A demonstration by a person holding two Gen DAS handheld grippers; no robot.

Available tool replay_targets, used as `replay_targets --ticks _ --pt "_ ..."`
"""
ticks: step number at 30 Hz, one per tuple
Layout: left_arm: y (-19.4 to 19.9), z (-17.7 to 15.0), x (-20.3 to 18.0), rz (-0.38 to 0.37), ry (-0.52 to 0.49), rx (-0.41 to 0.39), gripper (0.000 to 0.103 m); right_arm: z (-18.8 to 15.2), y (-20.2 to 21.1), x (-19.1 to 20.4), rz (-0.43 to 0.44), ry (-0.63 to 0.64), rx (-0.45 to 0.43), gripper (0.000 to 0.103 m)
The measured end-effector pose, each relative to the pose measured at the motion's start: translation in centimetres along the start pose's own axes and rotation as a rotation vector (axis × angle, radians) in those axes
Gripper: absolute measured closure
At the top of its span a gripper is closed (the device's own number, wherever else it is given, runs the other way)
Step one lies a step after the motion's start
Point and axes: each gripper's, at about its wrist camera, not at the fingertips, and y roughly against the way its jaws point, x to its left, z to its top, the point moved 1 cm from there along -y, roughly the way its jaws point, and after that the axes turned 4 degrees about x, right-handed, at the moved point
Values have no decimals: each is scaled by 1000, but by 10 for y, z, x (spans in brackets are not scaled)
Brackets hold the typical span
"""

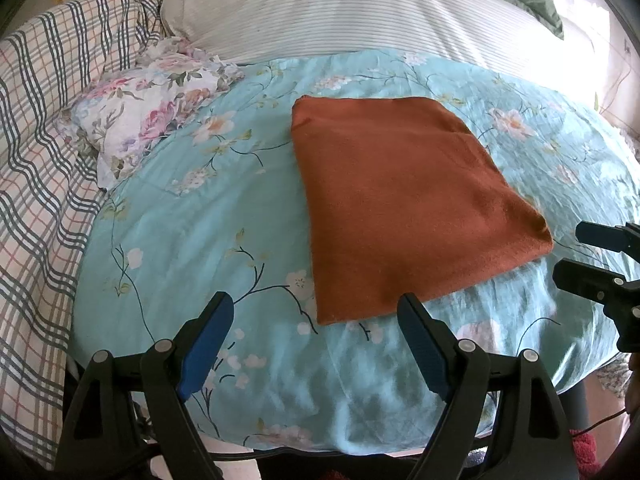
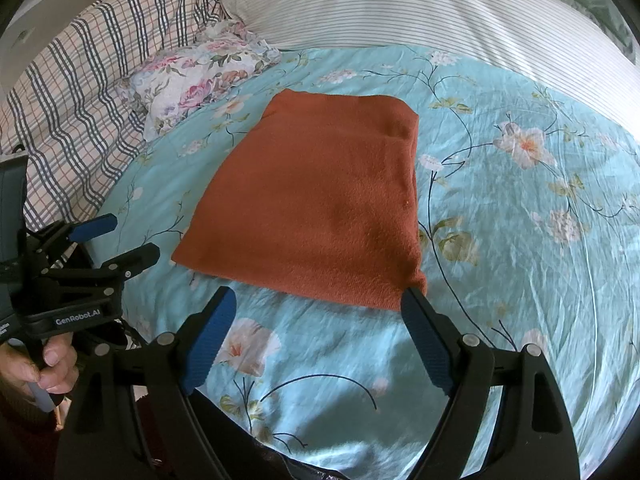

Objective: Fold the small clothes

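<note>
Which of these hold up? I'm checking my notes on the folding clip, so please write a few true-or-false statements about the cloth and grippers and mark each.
1. The rust-orange cloth lies flat on the turquoise floral sheet. True.
2. The left gripper is clamped on the cloth. False: its jaws stand open, with nothing between them.
3. The right gripper is open at the cloth's near edge. True.
4. The cloth is crumpled in a heap. False: it is a neat flat rectangle.
5. A floral pillow lies on top of the cloth. False: it sits apart, beside the plaid bedding.
</note>
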Motion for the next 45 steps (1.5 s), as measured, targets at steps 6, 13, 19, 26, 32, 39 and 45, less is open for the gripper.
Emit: replay_targets --ticks 6,13,19,26,32,39,45 --pt "1 0 0 -2 -2 -3 19 -1 0 2 -1 0 -1 18" --pt "1 0 0 -1 0 -2 19 -3 1 5 -2 -4 2 18" --pt "0 1 0 -1 -3 -1 19 -3 0 5 0 -5 5 18" --pt "0 0 -1 0 -2 -1 19 -3 -3 6 0 -5 9 18" --pt "0 0 -1 0 -3 -1 19 -2 -3 5 0 -4 9 18" --pt "0 0 -3 5 -7 -2 19 -2 -3 5 2 -2 9 18" --pt "0 0 -3 5 -6 0 19 -2 -3 4 2 -2 9 18"
